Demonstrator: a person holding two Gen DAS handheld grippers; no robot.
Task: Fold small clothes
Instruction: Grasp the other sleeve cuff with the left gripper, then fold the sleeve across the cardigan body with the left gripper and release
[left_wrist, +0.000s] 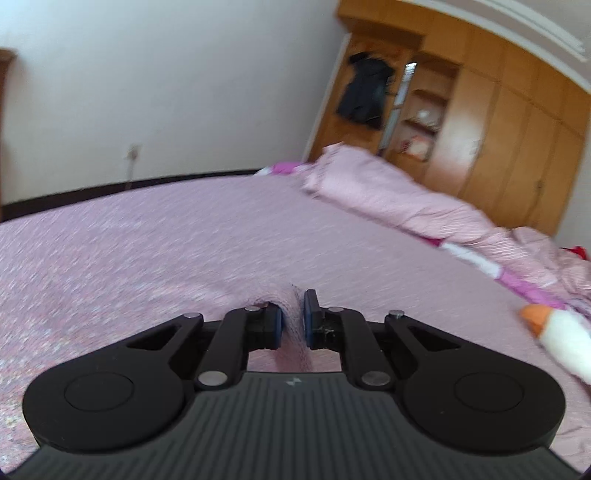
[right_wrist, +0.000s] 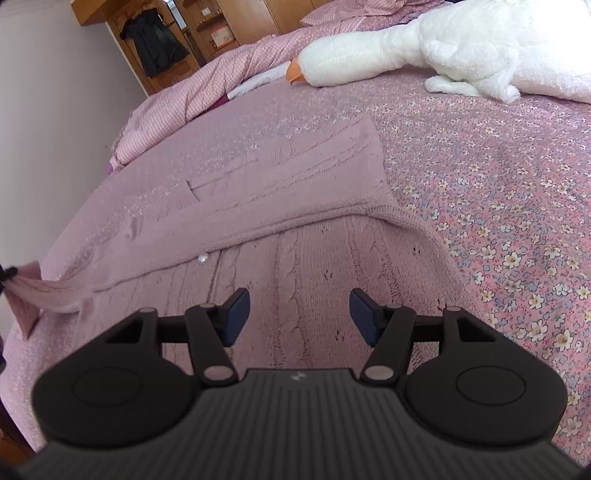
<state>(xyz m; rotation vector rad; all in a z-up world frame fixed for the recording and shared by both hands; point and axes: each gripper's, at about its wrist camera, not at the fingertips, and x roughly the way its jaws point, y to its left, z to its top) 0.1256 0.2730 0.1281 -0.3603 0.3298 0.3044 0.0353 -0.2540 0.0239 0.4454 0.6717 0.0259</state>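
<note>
The left gripper (left_wrist: 293, 319) is held low and almost level above the pink floral bedsheet (left_wrist: 147, 251), looking across the bed toward the white wall; its view is blurred. The right gripper (right_wrist: 299, 314) tilts downward over the pink cable-knit cardigan (right_wrist: 288, 192), which lies spread on the bedsheet with one front panel folded across its body and a small pearly button (right_wrist: 202, 259) showing at the edge of that fold.

Beyond the cardigan, a long white plush goose with an orange beak (right_wrist: 424, 44) lies stretched across the bedsheet, well apart from the knitwear. A rumpled pink checked duvet (right_wrist: 192, 96) is heaped along the far side of the cardigan, beside the goose's beak. Farther behind the duvet stands a wooden wardrobe (left_wrist: 498, 122) with a dark coat (left_wrist: 364, 90) hanging in its open section. Nothing lies between the right gripper and the cardigan below it.

The left gripper's blue pads (left_wrist: 309, 317) are pressed close together on a raised ridge of the pink knit, which runs up between them. In the right wrist view that pinched sleeve end (right_wrist: 40, 295) stretches off the cardigan's left edge. The right gripper's fingers stand wide apart above the cable pattern, gripping nothing.
</note>
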